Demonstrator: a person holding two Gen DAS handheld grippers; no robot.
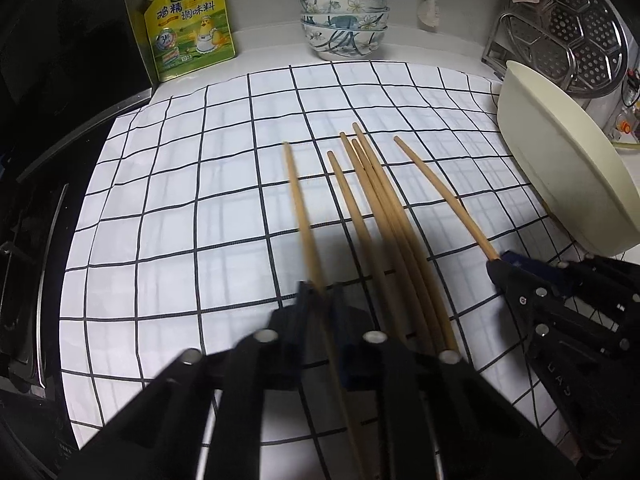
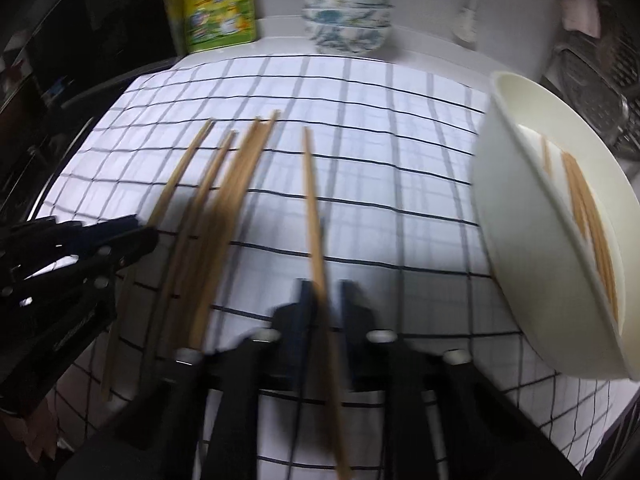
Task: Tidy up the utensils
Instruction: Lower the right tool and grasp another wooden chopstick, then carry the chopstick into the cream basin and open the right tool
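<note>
Wooden chopsticks, one clamped in each gripper over the checked cloth (image 1: pixel 168 200).
Left gripper (image 1: pixel 320 292) pinches one chopstick (image 1: pixel 298 200), right gripper (image 2: pixel 322 292) pinches another (image 2: pixel 312 200); four loose chopsticks (image 1: pixel 372 200) lie between them, more sit in the cream bowl (image 2: pixel 516 216), three stacked bowls (image 1: pixel 344 26) behind.

cloth (image 1: pixel 224 184) white, black grid | chopsticks (image 1: pixel 360 208) tan | basin (image 1: pixel 560 168) cream

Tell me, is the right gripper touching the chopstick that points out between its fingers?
Touching. In the right wrist view the chopstick runs between the right gripper fingers, pinched there with no gap visible.
</note>
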